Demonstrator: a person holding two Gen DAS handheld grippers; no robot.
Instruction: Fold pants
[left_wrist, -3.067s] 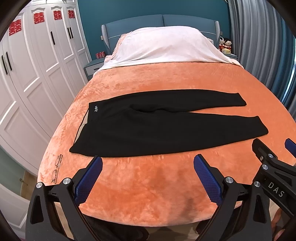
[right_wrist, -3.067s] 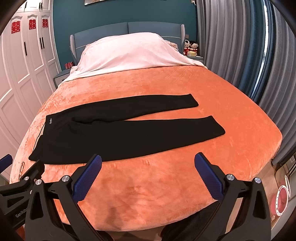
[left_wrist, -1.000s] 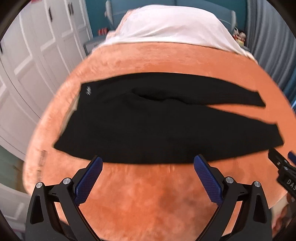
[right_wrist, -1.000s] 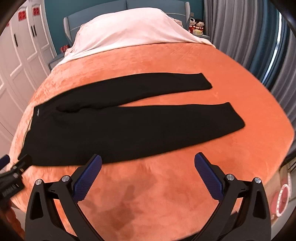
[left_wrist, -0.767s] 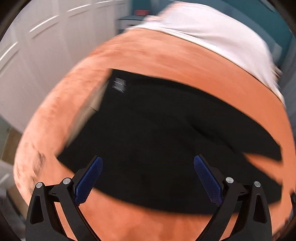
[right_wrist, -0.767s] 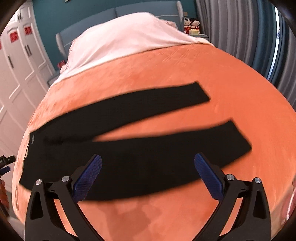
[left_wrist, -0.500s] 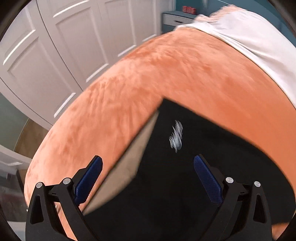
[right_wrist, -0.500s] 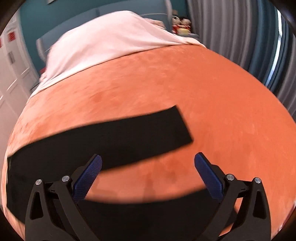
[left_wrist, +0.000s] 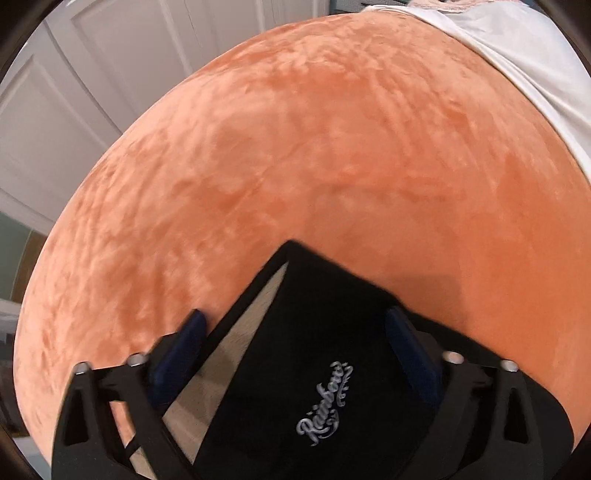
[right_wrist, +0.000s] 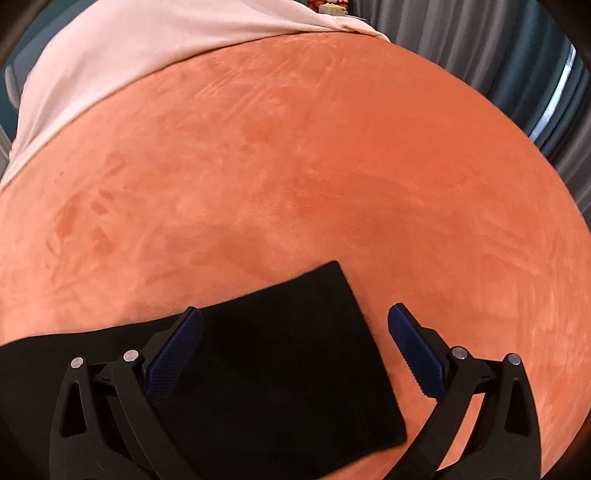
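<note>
Two claws: I have the left gripper (left_wrist: 293, 354) over the waist corner of the pants (left_wrist: 314, 369) and the right gripper (right_wrist: 295, 354) over a leg end (right_wrist: 295, 369); both are released, jaws wide, holding nothing.
Place of pants: flat on the orange blanket (left_wrist: 332, 147) of the bed, unfolded.
Long axis: I judge it runs across the bed, from the waist at my left hand to the leg end at my right.
Waist: it points left, toward the white wardrobe (left_wrist: 92, 74); its pale inner lining (left_wrist: 236, 343) shows in the opening.
Risk one: if I close on the top layer only, the waist can gape and the fold comes uneven.
Risk two: the soft blanket can be pinched together with the cloth.
Risk three: if both hands lift unequally, the leg twists.
</note>
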